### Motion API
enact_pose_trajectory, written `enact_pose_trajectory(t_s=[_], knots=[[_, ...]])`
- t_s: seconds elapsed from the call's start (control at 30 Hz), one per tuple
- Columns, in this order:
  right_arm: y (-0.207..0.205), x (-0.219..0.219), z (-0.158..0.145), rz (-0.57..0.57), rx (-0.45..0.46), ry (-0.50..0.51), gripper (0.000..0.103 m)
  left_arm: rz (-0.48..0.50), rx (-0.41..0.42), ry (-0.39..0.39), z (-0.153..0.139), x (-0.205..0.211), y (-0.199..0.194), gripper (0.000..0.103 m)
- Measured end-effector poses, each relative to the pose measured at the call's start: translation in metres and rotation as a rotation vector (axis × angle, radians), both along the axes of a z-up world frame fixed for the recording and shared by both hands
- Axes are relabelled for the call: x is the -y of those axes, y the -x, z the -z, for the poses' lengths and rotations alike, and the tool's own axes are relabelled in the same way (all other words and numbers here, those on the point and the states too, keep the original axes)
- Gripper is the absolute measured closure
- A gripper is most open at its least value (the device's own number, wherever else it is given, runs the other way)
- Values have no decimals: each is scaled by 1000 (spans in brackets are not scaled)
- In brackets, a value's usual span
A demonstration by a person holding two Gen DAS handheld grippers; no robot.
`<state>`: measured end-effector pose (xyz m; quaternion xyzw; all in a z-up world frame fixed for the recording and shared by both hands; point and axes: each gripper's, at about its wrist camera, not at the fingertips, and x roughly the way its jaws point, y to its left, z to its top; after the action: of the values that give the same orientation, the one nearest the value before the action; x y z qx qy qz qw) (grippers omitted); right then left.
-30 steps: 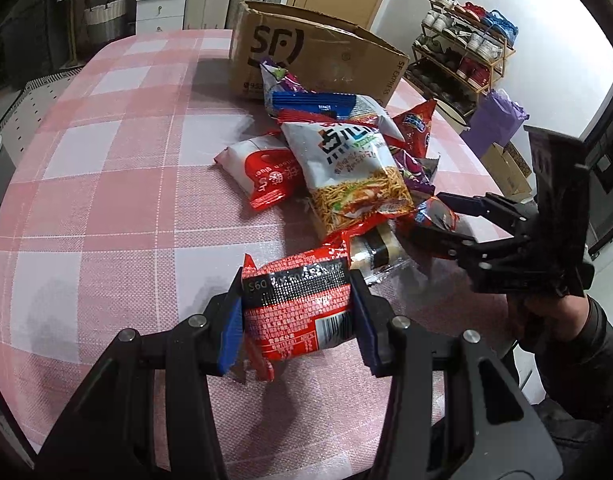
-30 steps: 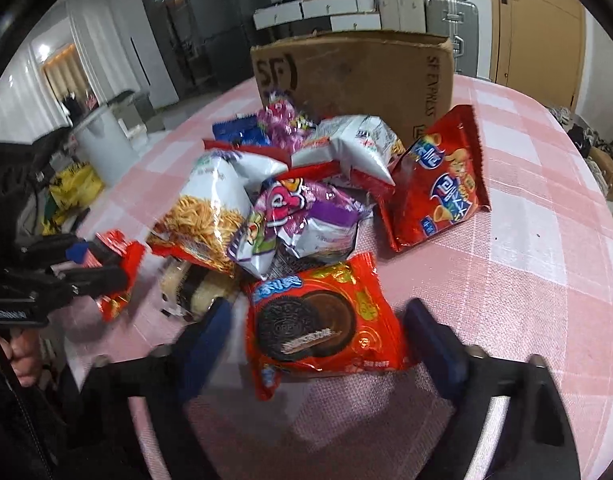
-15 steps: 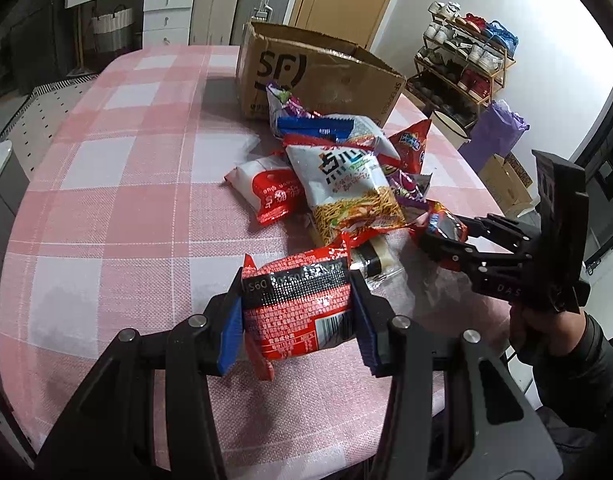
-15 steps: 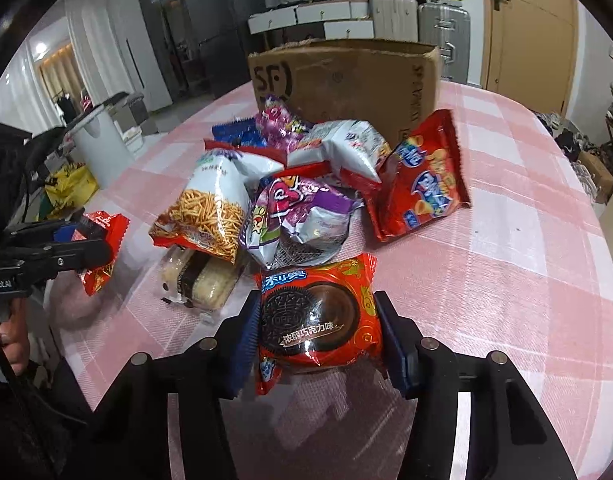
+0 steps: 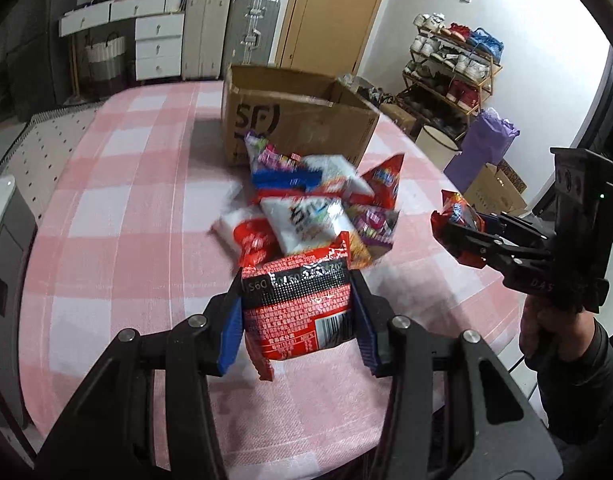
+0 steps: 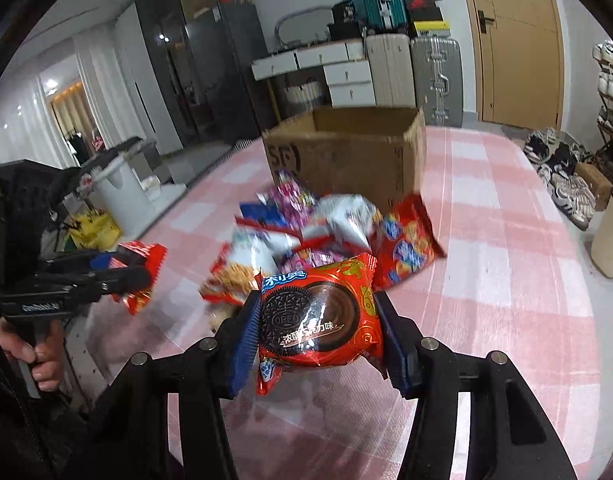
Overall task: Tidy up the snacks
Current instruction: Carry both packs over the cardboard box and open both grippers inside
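Note:
My left gripper (image 5: 295, 277) is shut on a red and black snack packet (image 5: 302, 316) and holds it above the table. My right gripper (image 6: 317, 297) is shut on a red Oreo pack (image 6: 318, 328), also off the cloth. The left wrist view shows the right gripper (image 5: 446, 233) at the right edge with the Oreo pack (image 5: 460, 210) in it. The right wrist view shows the left gripper (image 6: 144, 274) at the left with its red packet (image 6: 148, 254). A pile of snack bags (image 5: 314, 208) (image 6: 306, 224) lies in front of an open cardboard box (image 5: 298, 120) (image 6: 346, 152).
The table has a pink checked cloth (image 5: 126, 220) (image 6: 506, 240). A person's hands hold both gripper handles (image 5: 558, 332). Beyond the table are a shoe rack (image 5: 450, 68), a purple bag (image 5: 486, 140), suitcases (image 6: 434, 76) and a white bin (image 6: 118, 184).
The right jaws closed on the Oreo pack and lifted it off the table. The left gripper rose with its red packet. Both views now look from higher up.

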<state>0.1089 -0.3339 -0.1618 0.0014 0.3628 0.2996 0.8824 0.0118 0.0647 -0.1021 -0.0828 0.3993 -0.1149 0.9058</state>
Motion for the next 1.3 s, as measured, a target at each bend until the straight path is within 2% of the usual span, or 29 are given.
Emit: enact_pose_trajectory(t_s=[0.37, 0.67, 0.83, 1.13, 1.3], knots=[[-15, 1, -67, -35, 100, -99, 48, 19, 90, -28, -56, 3, -32, 59], [-55, -11, -112, -59, 156, -144, 48, 21, 120, -48, -92, 4, -84, 59], [-84, -19, -135, -61, 180, -160, 48, 15, 133, -29, -115, -1, -118, 59], [-140, -37, -157, -60, 186, -154, 48, 28, 127, -37, -143, 9, -198, 59], [-174, -45, -157, -42, 171, -138, 48, 23, 98, -34, -142, 7, -244, 59]])
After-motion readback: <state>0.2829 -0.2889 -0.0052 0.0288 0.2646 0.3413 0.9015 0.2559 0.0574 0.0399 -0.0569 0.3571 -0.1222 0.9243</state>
